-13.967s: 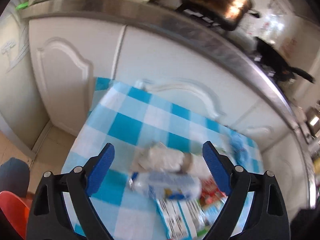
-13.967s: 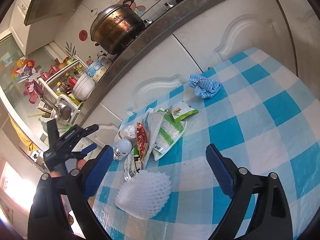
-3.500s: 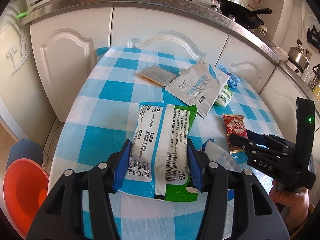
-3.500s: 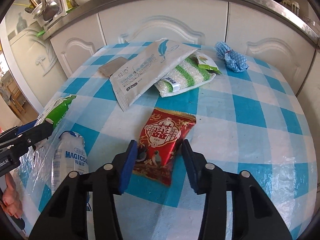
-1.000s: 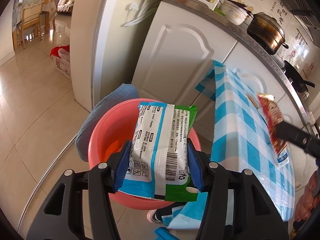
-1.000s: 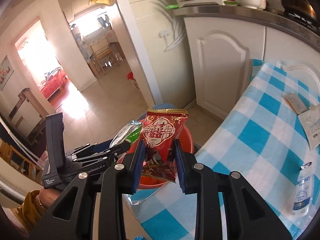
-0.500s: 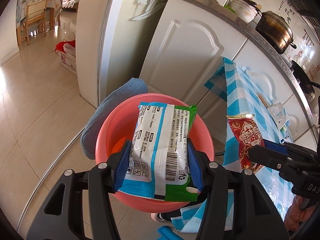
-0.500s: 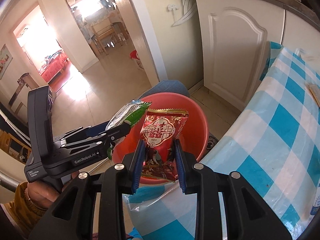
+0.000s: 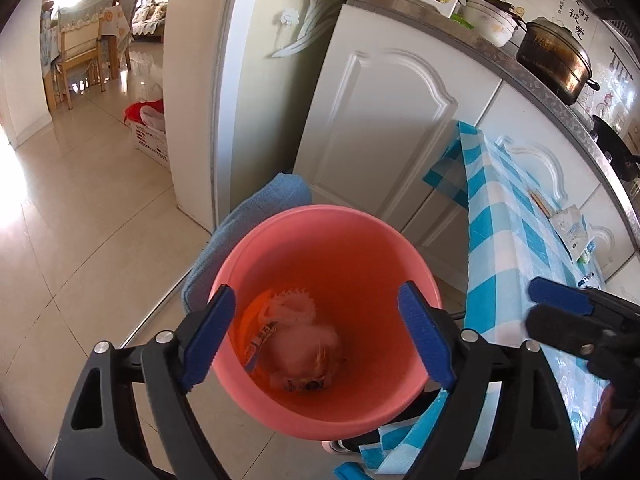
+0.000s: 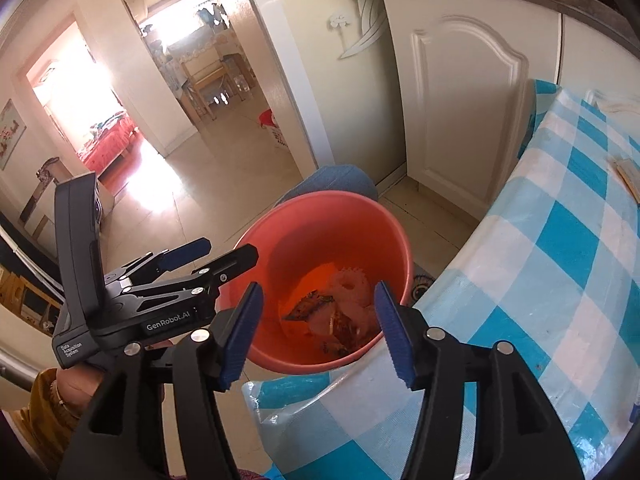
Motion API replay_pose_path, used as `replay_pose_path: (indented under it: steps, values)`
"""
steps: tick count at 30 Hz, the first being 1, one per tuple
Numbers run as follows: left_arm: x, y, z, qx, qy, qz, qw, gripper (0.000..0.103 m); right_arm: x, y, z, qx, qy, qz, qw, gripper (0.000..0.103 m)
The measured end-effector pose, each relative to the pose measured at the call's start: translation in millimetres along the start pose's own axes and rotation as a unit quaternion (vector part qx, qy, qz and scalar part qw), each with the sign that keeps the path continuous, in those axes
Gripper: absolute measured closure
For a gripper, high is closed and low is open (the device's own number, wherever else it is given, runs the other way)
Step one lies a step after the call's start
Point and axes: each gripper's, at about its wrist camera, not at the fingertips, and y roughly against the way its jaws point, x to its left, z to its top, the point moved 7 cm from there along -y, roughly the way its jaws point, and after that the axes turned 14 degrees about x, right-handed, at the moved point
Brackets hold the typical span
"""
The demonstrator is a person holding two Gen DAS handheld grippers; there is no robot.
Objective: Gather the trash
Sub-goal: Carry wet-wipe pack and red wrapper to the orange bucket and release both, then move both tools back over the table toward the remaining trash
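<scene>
Both grippers hang over the pink bucket (image 9: pixel 280 236), left gripper (image 9: pixel 316 334) and right gripper (image 10: pixel 320 330), fingers (image 9: pixel 210 334) just spread wide and empty. Wrappers (image 10: pixel 332 320) lie at the bucket's bottom, below the fingers.

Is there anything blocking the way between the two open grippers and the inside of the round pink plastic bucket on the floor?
Nothing visible does. The left gripper and the right gripper hang directly above the open mouth of the pink plastic bucket, both empty.
</scene>
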Motion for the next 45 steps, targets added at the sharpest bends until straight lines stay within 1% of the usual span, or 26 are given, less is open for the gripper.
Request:
replay_pose_path:
  steps: [1, 3, 5, 10, 16, 18, 19, 20, 21, 27, 31, 34, 40, 45]
  values:
    - [1.0, 1.3, 1.0, -0.001, 0.003, -0.002, 1.0, 0.017, -3.2, 5.6, -1.1, -0.009, -0.004, 0.0, 1.0, 0.028]
    - [2.8, 4.2, 2.5, -0.002, 0.009, -0.003, 1.0, 0.016, -9.7, 18.4, -2.7, -0.027, -0.012, 0.001, 1.0, 0.027]
    - [3.7, 6.0, 3.3, -0.004, 0.011, -0.002, 0.9999, 0.015, -17.8, 29.8, -4.7, -0.043, -0.023, -0.002, 0.999, 0.023]
    - [1.3, 9.4, 2.9, -0.003, 0.016, -0.002, 0.9999, 0.015, -35.7, 55.7, -7.9, -0.083, -0.041, -0.009, 0.996, 0.023]
    - [-15.4, 13.6, 1.5, -0.003, -0.003, -0.001, 1.0, 0.015, -58.6, 79.1, -17.0, -0.117, -0.066, -0.017, 0.991, 0.023]
    - [-24.1, 15.3, 0.8, -0.004, -0.011, -0.004, 0.9999, 0.015, -66.9, 84.8, -21.1, -0.122, -0.076, -0.02, 0.989, 0.023]
    - [-28.2, 15.7, 0.4, -0.004, -0.015, -0.006, 0.9999, 0.015, -70.6, 87.9, -23.1, -0.125, -0.081, -0.021, 0.989, 0.021]
    - [-33.5, 15.9, 0.1, -0.003, -0.02, -0.007, 0.9998, 0.015, -75.0, 91.5, -25.6, -0.129, -0.088, -0.025, 0.987, 0.014]
    - [-38.8, 16.2, -0.3, -0.003, -0.026, -0.008, 0.9996, 0.015, -77.8, 96.0, -29.8, -0.134, -0.095, -0.029, 0.986, 0.012]
    - [-69.5, 20.8, -3.1, -0.002, -0.055, -0.019, 0.9983, 0.014, -91.6, 116.6, -46.9, -0.154, -0.115, -0.036, 0.981, 0.012]
    - [-89.1, 21.4, -5.7, 0.011, -0.067, -0.029, 0.9972, 0.014, -106.7, 131.0, -58.8, -0.166, -0.132, -0.041, 0.976, 0.012]
    - [-104.5, 23.6, -7.4, 0.01, -0.084, -0.031, 0.996, 0.014, -120.2, 142.5, -67.5, -0.176, -0.147, -0.043, 0.972, 0.012]
    - [-140.2, 26.9, -9.4, 0.012, -0.121, -0.039, 0.9918, 0.014, -153.3, 167.1, -87.6, -0.198, -0.181, -0.053, 0.962, 0.012]
    - [-169.8, 25.8, -7.8, 0.015, -0.151, -0.044, 0.9875, 0.014, -187.1, 184.8, -107.6, -0.212, -0.222, -0.057, 0.95, 0.012]
